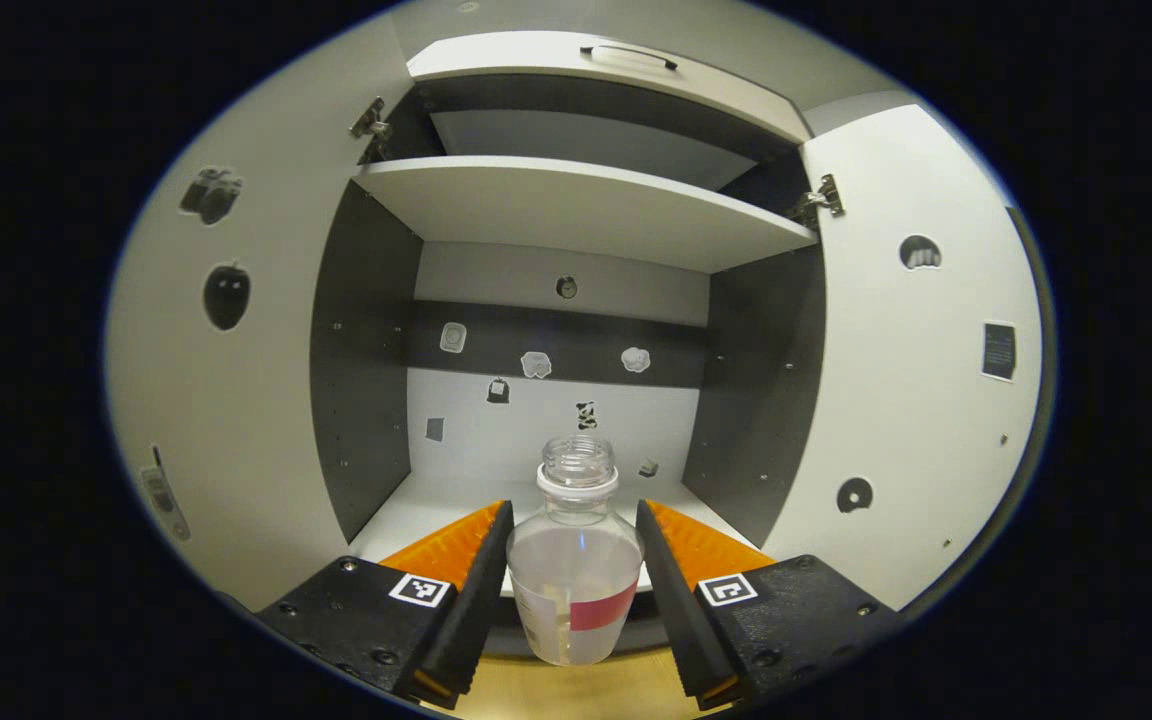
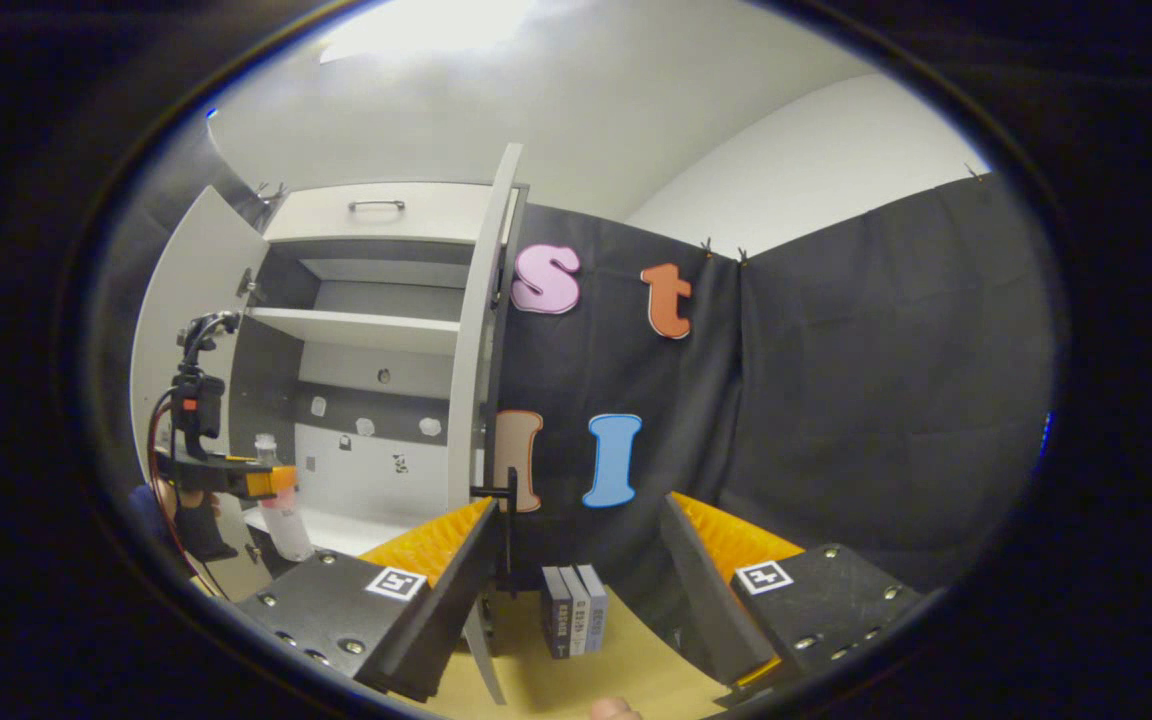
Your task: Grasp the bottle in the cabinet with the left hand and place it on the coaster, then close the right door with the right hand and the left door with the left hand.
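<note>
While both cabinet (image 1: 576, 300) doors stand open, left gripper (image 1: 574, 560) fingers clamp the capless bottle (image 1: 574, 590) just in front of the lower shelf. Right gripper (image 2: 576, 560) fingers spread wide, holding nothing, above the surface (image 2: 636, 680) near three small books (image 2: 574, 622).

Stickers (image 1: 536, 364) dotted along the back panel: small pale and dark shapes, too small to identify. More stickers on the inner door faces, among them a camera shape (image 1: 210, 193) and a dark apple (image 1: 226, 295).

Three books (image 2: 576, 623) stand upright side by side on the tan worktop (image 2: 636, 675), near the black cloth wall (image 2: 886, 420).

Pale ceiling (image 2: 556, 110) above.
</note>
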`<state>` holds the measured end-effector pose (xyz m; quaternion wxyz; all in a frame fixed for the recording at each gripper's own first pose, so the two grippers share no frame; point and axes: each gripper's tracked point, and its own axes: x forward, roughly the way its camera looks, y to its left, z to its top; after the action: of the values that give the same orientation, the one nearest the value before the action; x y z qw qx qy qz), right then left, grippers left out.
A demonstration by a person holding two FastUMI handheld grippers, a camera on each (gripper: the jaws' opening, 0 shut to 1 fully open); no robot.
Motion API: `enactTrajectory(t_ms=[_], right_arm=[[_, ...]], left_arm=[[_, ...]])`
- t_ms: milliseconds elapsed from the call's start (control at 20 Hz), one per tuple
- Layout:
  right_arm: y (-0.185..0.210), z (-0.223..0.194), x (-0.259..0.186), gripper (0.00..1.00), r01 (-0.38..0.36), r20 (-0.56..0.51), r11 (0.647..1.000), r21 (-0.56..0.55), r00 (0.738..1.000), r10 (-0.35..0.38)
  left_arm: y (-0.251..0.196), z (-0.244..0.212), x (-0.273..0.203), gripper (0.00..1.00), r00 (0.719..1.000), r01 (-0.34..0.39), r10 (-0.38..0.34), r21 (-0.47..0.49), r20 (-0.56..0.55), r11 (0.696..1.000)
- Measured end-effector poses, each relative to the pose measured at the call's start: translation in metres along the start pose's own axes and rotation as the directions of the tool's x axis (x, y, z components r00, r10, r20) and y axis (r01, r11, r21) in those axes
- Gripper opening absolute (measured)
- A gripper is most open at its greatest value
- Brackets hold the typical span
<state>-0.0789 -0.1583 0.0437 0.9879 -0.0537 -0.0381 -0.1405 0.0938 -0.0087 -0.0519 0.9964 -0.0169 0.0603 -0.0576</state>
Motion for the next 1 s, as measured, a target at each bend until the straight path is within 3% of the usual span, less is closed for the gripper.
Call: enactTrajectory(t_ms=[350, 650, 1000], right_arm=[[0.010, 0.012, 0.004, 0.96, -0.131, 0.037, 0.991, 0.000, 0.991, 0.130], [0.020, 0.018, -0.005, 0.96, -0.233, 0.054, 0.972, -0.012, 0.971, 0.233], [0.010, 0.026, -0.016, 0.96, -0.252, 0.069, 0.967, -0.032, 0.965, 0.253]], left_arm=[[-0.004, -0.059, -0.071, 0.76, 0.999, 0.025, -0.027, -0.038, -0.033, 0.999], [-0.007, -0.133, -0.120, 0.75, 0.996, -0.001, -0.005, -0.066, -0.093, 0.998], [-0.008, -0.217, -0.141, 0.76, 0.994, -0.019, 0.018, -0.001, -0.109, 1.000]])
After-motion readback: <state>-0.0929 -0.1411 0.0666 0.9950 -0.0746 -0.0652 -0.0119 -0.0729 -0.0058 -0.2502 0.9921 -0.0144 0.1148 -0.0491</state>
